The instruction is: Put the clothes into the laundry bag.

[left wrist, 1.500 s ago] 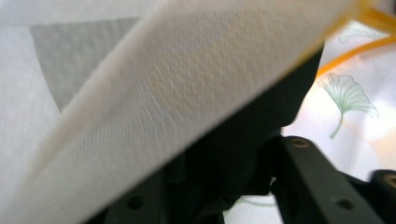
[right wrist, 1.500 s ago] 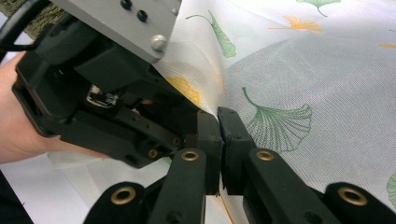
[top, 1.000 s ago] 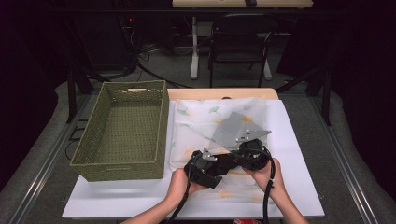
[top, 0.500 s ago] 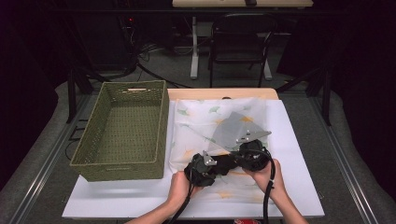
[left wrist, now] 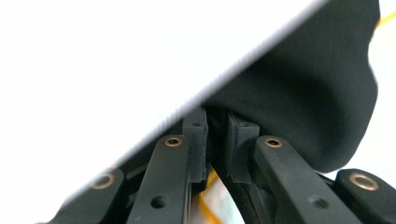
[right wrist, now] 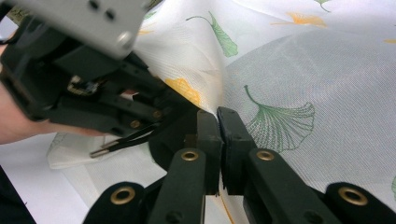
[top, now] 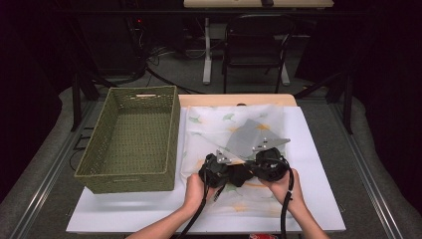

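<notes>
Both grippers meet over the ginkgo-print cloth (top: 234,124) on the bench. Your left gripper (left wrist: 217,140) has just been closing its fingers onto a dark fabric piece (left wrist: 308,93); the right gripper (right wrist: 218,135) pinches it shut too. It's light, limp stuff — hold it by its edge.

I hold my left gripper (top: 222,172) and right gripper (top: 260,168) close together over the leaf-printed sheer cloth (top: 214,124) on the white board (top: 318,164). The green woven basket (top: 128,181) stands left of the cloth.

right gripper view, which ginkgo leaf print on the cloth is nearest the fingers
The large green ginkgo leaf just right of the right gripper, which is shut on the cloth. The other green leaf and the yellow leaf print lie farther up.
</notes>
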### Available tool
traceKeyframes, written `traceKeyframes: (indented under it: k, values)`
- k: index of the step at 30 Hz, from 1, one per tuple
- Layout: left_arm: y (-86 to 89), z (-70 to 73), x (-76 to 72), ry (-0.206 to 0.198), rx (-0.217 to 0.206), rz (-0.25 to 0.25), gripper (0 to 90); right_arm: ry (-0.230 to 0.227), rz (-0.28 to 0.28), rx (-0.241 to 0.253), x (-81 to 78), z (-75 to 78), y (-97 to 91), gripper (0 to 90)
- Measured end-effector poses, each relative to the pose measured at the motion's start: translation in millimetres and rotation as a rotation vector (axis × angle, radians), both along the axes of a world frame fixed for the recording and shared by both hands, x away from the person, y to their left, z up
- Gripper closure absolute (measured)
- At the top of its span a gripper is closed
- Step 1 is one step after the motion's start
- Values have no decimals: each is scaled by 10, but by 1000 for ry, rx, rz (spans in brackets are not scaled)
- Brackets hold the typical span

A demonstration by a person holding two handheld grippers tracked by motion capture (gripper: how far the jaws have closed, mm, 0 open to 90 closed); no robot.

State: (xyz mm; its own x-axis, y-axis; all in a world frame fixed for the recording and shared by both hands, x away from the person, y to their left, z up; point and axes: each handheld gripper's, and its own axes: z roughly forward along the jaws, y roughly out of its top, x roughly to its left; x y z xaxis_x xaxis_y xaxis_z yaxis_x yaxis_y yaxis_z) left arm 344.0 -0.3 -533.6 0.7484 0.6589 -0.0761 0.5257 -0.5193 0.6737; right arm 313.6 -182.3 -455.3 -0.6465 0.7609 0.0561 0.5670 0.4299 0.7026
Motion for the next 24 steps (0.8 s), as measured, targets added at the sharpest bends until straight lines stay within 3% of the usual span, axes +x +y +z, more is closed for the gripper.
traceKeyframes:
  k: [8,13,19,24]
  values:
    - [-56,-52,55,-6,5,12,768,-1,-1,3,-1,-5,0,881]
    - [15,-25,4,0,20,-11,644,0,-2,2,-4,2,-8,882]
    - [118,63,-127,-9,36,-57,575,-2,-3,0,-2,3,-16,883]
    - [175,118,-223,6,46,-85,433,0,-6,0,-3,4,-21,884]
